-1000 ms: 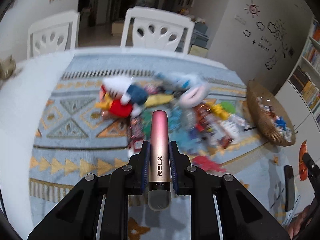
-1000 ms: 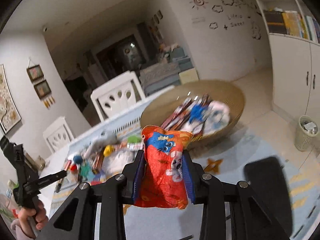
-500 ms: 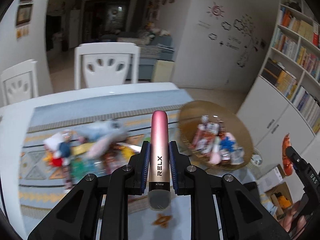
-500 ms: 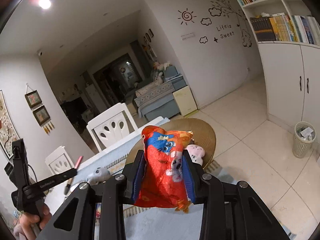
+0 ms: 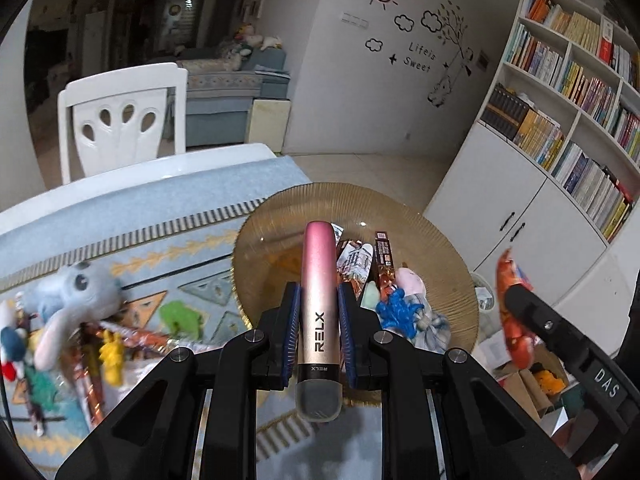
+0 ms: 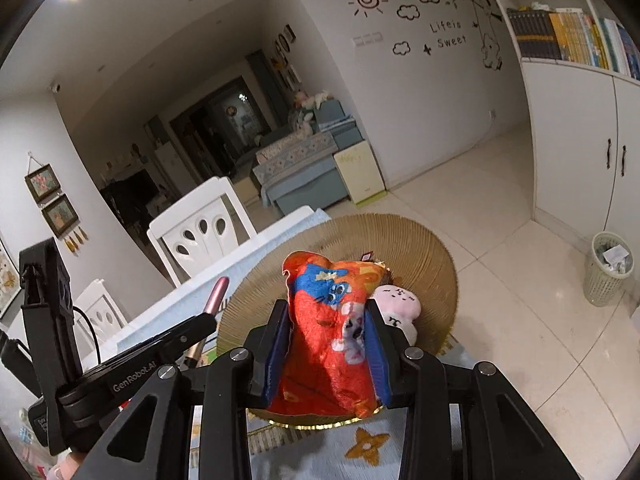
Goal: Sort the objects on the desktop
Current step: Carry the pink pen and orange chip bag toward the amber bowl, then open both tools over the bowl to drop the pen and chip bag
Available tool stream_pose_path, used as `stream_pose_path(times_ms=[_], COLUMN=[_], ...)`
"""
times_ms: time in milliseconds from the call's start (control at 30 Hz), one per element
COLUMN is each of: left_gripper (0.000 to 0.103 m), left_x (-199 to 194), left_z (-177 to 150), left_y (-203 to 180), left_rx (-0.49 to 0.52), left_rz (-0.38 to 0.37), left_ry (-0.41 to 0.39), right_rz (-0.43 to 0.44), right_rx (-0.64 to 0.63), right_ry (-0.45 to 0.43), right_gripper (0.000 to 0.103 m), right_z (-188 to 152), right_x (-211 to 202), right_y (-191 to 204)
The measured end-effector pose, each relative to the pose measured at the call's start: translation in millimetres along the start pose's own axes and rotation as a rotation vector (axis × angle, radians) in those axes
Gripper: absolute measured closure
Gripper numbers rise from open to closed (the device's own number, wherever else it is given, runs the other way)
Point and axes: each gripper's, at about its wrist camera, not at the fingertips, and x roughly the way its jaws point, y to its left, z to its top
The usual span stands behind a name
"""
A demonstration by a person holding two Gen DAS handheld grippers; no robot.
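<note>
My left gripper (image 5: 319, 320) clamps pink vape (image 5: 319, 280) above basket (image 5: 440, 240) | right gripper (image 6: 326, 344) clamps orange toy (image 6: 326, 320) over it | risk: grippers colliding, vape rolling off rim

"RELX" runs along the pink vape stick (image 5: 319, 312), large on its body and again small at its six-o'clock end. The wall sticker (image 5: 420, 58) reads "Life is Sweet". "GenRobot.AI" marks the left gripper (image 6: 208, 336); "DAS" marks the right gripper (image 5: 520, 312).
</note>
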Motion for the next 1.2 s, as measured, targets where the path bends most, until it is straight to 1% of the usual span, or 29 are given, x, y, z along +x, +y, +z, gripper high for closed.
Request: stream_pose_path(times_ms=[133, 167, 200, 233, 267, 300, 367, 433, 567, 700, 833, 933, 1033, 1100, 1200], left_gripper=[0.087, 0.087, 0.086, 0.085, 0.078, 0.073, 0.073, 0.073, 0.073, 0.073, 0.073, 0.073, 0.073, 0.073, 0.073], left_x=[15.4, 19.3, 21.1, 23.6, 24.9, 26.6, 29.4, 33.6, 40.7, 35.3, 25.7, 14.9, 1.0, -11.0, -31.1], left_z=[3.3, 3.7, 4.0, 3.8, 3.4, 2.8, 0.0, -3.3, -4.7, -4.9, -8.4, -15.6, -22.1, -28.0, -36.5], left_y=[-1.0, -1.1, -1.7, -1.9, -2.3, -1.2, -0.2, 0.6, 2.8, 4.9, 7.1, 12.8, 25.9, 39.0, 65.3], left_rx=[0.007, 0.007, 0.008, 0.006, 0.002, -0.003, -0.009, -0.014, -0.027, -0.037, -0.035, -0.028, -0.041, -0.058, -0.088], left_rz=[-0.011, -0.019, -0.03, -0.046, -0.054, -0.068, -0.091, -0.103, -0.108, -0.107, -0.096, -0.065, -0.037, -0.016, 0.027], left_ry=[-0.004, -0.005, -0.008, -0.012, -0.018, -0.027, -0.04, -0.035, -0.008, -0.019, -0.025, -0.028, -0.033, -0.037, -0.046], right_rz=[0.001, 0.014, 0.034, 0.046, 0.053, 0.055, 0.059, 0.055, 0.08, 0.079, 0.082, 0.09, 0.11, 0.146, 0.174], right_rx=[0.037, 0.048, 0.065, 0.076, 0.083, 0.085, 0.078, 0.068, 0.078, 0.068, 0.052, 0.025, -0.007, -0.037, -0.082], right_ry=[0.014, 0.027, 0.045, 0.05, 0.051, 0.046, 0.035, 0.032, 0.04, 0.041, 0.027, 0.024, 0.034, 0.041, 0.053], right_gripper=[0.067, 0.064, 0.056, 0.052, 0.047, 0.047, 0.047, 0.047, 0.047, 0.047, 0.047, 0.047, 0.047, 0.045, 0.045], right_z=[1.0, 0.7, 0.0, -0.4, -1.7, -3.5, -5.1, -5.7, -8.6, -10.4, -9.9, -10.3, -13.4, -16.8, -21.6], right_x=[20.6, 25.5, 32.5, 36.3, 38.3, 39.7, 39.5, 39.6, 39.4, 38.4, 28.6, 19.7, 7.5, -1.7, -11.5], right_y=[-6.5, -8.8, -12.0, -14.2, -15.9, -17.2, -17.9, -18.3, -22.0, -19.6, -12.5, -0.4, 16.0, 31.8, 58.5])
